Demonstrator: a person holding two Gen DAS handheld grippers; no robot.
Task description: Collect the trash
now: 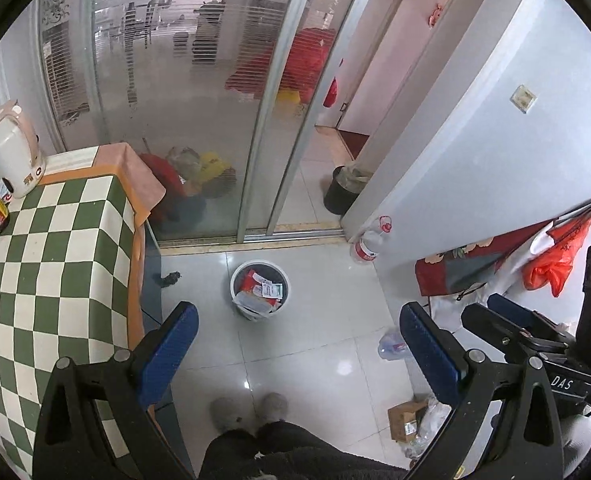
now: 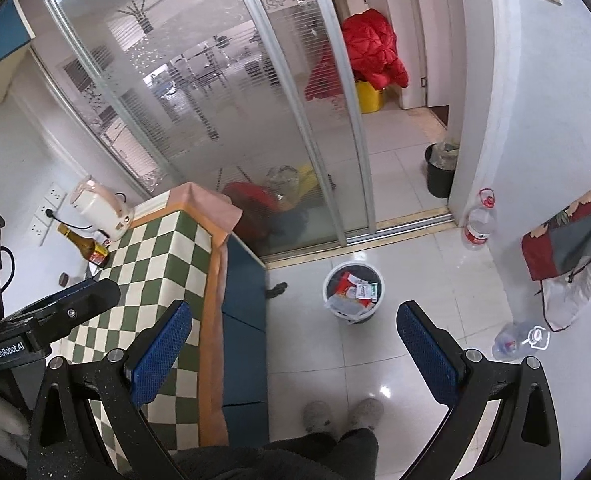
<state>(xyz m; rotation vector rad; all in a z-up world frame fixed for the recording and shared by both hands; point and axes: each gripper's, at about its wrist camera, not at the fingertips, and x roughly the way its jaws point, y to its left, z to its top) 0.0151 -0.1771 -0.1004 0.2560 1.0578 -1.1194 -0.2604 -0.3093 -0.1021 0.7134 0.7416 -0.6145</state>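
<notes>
Two fisheye views, each from a handheld gripper held high and tilted down at a tiled floor. The left wrist view sits left of the right gripper [image 1: 507, 312], above the checkered tablecloth [image 1: 55, 248]. The right wrist view sits further right. Both face the sliding glass door [image 2: 223, 120] and share the distant white trash bucket [image 1: 260, 290] [image 2: 353, 294].

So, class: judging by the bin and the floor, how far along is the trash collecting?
Done: the white bin already holds wrappers. In hand: nothing; left tongs and right tongs are open. Left: the crushed bottle and cardboard box on the floor.
</notes>
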